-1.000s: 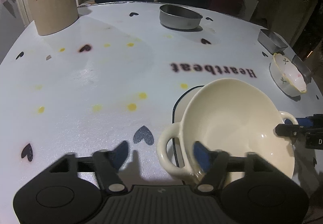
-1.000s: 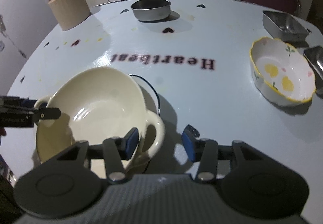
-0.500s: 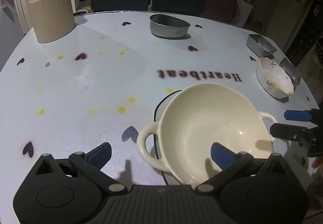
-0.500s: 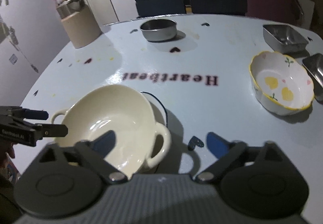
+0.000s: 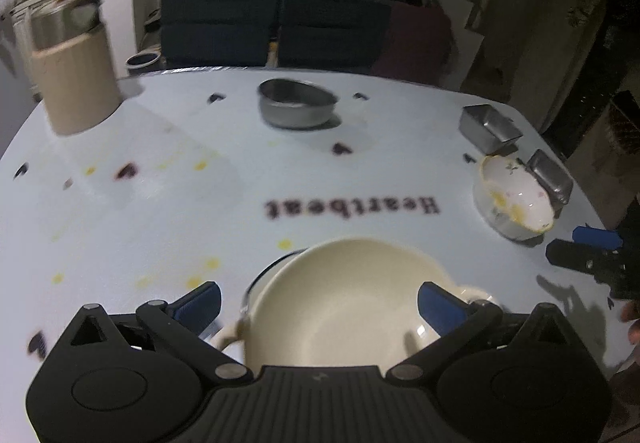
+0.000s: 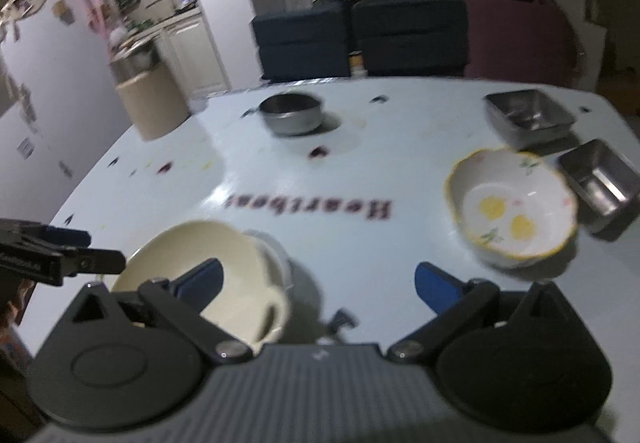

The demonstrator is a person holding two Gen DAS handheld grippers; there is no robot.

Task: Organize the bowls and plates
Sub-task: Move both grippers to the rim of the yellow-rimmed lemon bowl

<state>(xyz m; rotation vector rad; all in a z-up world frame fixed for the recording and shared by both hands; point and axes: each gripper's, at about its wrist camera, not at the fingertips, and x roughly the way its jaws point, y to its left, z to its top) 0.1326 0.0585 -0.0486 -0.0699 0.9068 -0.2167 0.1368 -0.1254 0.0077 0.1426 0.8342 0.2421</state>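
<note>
- Cream two-handled bowl (image 5: 348, 303) sits on the white desk (image 5: 160, 211), on a plate with a dark rim (image 5: 256, 283) that peeks out from under it on the left
- Left gripper (image 5: 320, 301) fingers spread wide, just been opening; blue pads clear of the bowl, nothing pinched
- In the left wrist view the bowl lies between and below the two fingers; left pad (image 5: 198, 303) is out past the bowl's left handle (image 5: 226, 337), right pad (image 5: 438, 303) is over the bowl's right side by the other handle
- Right gripper (image 6: 318, 283) fingers also spread wide, just been opening, gripping nothing
- In the right wrist view the cream bowl (image 6: 200, 275) is at lower left; left pad (image 6: 200, 281) overlaps the bowl's inside in the picture, contact cannot be told; right pad (image 6: 436, 285) is over bare desk, well apart from the bowl
- Bowl's near handle (image 6: 276, 311) lies between the right gripper's fingers, closer to the left one
- Each gripper shows at the edge of the other's view, on opposite sides of the bowl
- Floral bowl with yellow rim (image 6: 512, 203) stands on the right of the desk, apart from the cream bowl
- Two square steel trays (image 6: 528, 117) (image 6: 600, 183) just beyond and beside the floral bowl
- Round steel bowl (image 5: 296, 107) at the far middle of the desk, past the "Heartbeat" lettering (image 5: 352, 207)
- Beige canister (image 5: 72, 83) with a metal pot on it at the far left
- Both views motion-blurred
</note>
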